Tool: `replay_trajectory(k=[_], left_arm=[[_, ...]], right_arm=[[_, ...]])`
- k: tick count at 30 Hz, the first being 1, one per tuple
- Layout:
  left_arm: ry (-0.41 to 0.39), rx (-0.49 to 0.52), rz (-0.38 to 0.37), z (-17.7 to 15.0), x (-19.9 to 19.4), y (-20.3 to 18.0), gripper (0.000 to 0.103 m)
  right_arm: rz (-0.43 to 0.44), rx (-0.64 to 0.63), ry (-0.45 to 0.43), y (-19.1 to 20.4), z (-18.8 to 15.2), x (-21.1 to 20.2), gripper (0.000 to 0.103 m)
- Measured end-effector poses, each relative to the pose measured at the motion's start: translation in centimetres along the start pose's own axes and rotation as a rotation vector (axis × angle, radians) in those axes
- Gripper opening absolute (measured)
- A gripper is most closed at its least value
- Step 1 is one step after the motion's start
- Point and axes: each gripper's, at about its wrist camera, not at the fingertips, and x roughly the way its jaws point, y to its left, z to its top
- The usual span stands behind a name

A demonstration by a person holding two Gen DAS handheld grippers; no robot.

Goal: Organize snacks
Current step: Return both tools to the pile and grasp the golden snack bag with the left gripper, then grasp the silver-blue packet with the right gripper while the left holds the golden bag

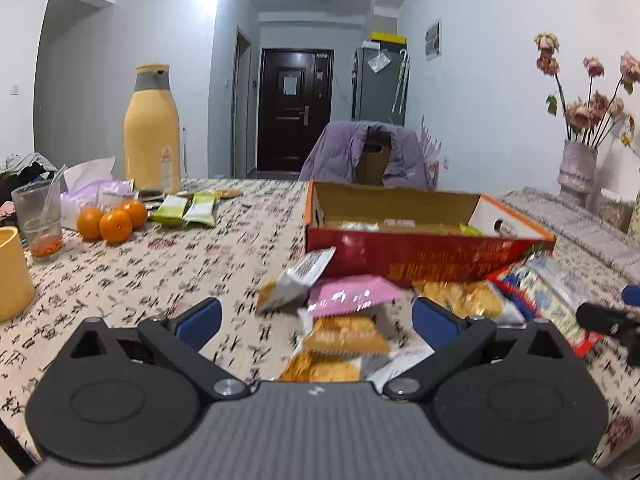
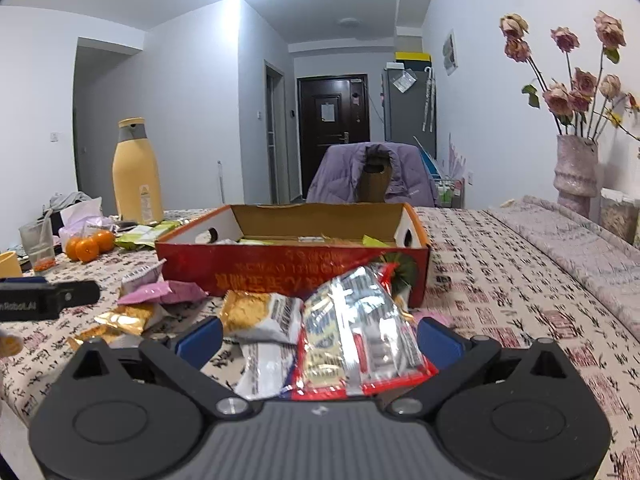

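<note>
A red cardboard box [image 1: 420, 254] [image 2: 288, 270] lies open on the table with a few snack packets inside. In front of it is a loose pile of snacks: a pink packet [image 1: 352, 294] [image 2: 160, 292], orange cracker packets [image 1: 344, 334] [image 2: 256, 314], a white packet [image 1: 298, 278] and a red-edged silver bag [image 2: 352, 332] [image 1: 548, 296]. My left gripper [image 1: 316, 316] is open, its blue fingers standing on either side of the pink and orange packets. My right gripper [image 2: 318, 334] is open around the near end of the silver bag.
Three oranges [image 1: 112, 218], green packets [image 1: 186, 210], a yellow thermos [image 1: 152, 132], a glass [image 1: 38, 220] and a yellow cup [image 1: 12, 276] stand at the left. A vase of dried roses [image 2: 576, 176] is at the far right. A chair with a purple jacket [image 2: 372, 176] stands behind the box.
</note>
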Motion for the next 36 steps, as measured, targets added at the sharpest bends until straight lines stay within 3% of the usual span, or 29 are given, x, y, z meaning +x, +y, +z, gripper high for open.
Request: replay_trajectory(k=[9, 19, 23, 25, 27, 30, 36], left_arm=[[0.113, 0.03, -0.055, -1.3, 0.9, -0.9, 0.103], [0.203, 0.01, 0.013, -1.0, 3.9, 0.1, 0.101], [0.258, 0.006, -0.01, -0.9, 5.4, 0.6, 0.078], [0.263, 0.032, -0.017, -1.0, 5.8, 0.4, 0.073], [0.252, 0.048, -0.033, -1.1, 5.7, 0.1, 0.05], [0.242, 0.044, -0.066, -1.1, 5.4, -0.1, 0.044], [0.171, 0.042, -0.101, -1.0, 3.2, -0.6, 0.043]], right_arm=[[0.002, 0.013, 0.021, -0.2, -1.0, 0.1, 0.103], [0.002, 0.021, 0.032, -0.5, -1.3, 0.3, 0.103], [0.0, 0.025, 0.034, -0.5, -1.3, 0.3, 0.103], [0.0, 0.022, 0.036, -0.4, -1.3, 0.4, 0.103], [-0.001, 0.02, 0.039, -0.3, -1.4, 0.5, 0.103], [-0.002, 0.017, 0.044, -0.2, -1.4, 0.6, 0.103], [-0.005, 0.01, 0.048, 0.2, -1.6, 0.6, 0.103]])
